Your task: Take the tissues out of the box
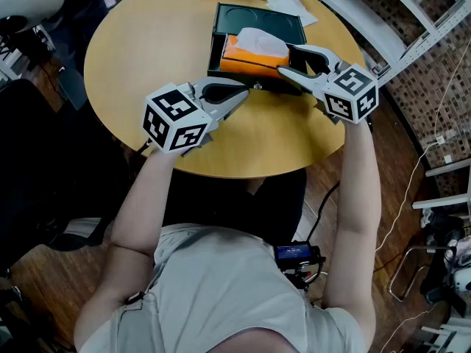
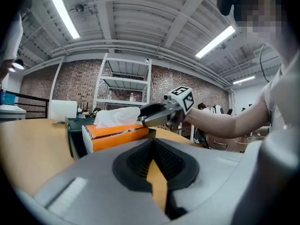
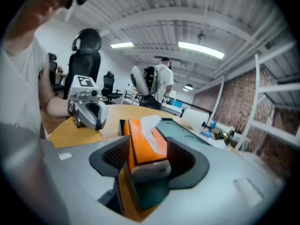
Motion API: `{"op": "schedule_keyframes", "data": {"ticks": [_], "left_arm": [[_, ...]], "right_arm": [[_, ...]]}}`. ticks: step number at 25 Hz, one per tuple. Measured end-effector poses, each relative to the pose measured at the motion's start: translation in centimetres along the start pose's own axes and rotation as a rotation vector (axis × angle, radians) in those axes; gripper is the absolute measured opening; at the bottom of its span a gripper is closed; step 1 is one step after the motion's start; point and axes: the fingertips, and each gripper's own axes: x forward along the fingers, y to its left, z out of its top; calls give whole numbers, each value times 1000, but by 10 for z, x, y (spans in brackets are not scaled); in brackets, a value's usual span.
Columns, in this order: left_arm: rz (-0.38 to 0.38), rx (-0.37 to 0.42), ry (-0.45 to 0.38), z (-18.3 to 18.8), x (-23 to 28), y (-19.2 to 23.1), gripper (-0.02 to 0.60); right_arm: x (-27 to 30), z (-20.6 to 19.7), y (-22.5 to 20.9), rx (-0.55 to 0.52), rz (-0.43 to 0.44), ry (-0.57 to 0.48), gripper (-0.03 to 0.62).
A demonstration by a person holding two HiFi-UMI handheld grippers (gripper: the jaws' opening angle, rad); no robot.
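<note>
An orange tissue box [image 1: 246,61] lies in a dark green tray [image 1: 257,17] on the round wooden table [image 1: 140,43]. A white tissue [image 1: 261,43] sticks up from its top slot. My right gripper [image 1: 288,62] straddles the box's right end, and in the right gripper view both pads sit against the box [image 3: 145,139] sides, below the tissue [image 3: 151,125]. My left gripper [image 1: 245,94] hovers just in front of the tray, shut and holding nothing. From the left gripper view [image 2: 152,146] the box [image 2: 115,134], tissue [image 2: 117,116] and right gripper [image 2: 143,116] lie ahead.
White papers and small items [image 1: 283,2] lie at the table's far edge behind the tray. A white metal rack [image 1: 412,20] stands to the right of the table. A person [image 3: 159,83] stands far off in the room, near office chairs.
</note>
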Motion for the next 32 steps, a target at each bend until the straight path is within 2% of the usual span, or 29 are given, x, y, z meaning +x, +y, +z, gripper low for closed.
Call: {"op": "schedule_keyframes", "data": {"ticks": [2,4,7,11,14,16,19,22,28,32], "left_arm": [[-5,-1,5,-1,-1,-2,0],[-8,-1,7,0,-2,-3,0],[-6,0,4,1,-2,-2,0],[-7,1,5,0,-1,-2,0],[-5,1,5,0,-1,-1,0],[-6,0,4,-1,-1,-1,0],[-8,0,6,-2,0,-2,0],[-6,0,6,-1,-1,-2,0],[-8,0,5,-1,-2,-2,0],[-8,0,5,-1,-3,-1,0]], "right_arm": [[8,-15,-10,133,10,53,284],[14,-23,-16,222,23,91,335],[19,-23,-18,271,52,120,376],[18,-15,-11,318,102,122,399],[26,-25,-12,284,79,204,390],[29,-29,-7,279,94,221,363],[26,-29,-6,294,103,207,293],[25,-26,-6,284,98,198,252],[14,-13,-13,246,43,160,232],[-8,11,-23,261,25,48,232]]}}
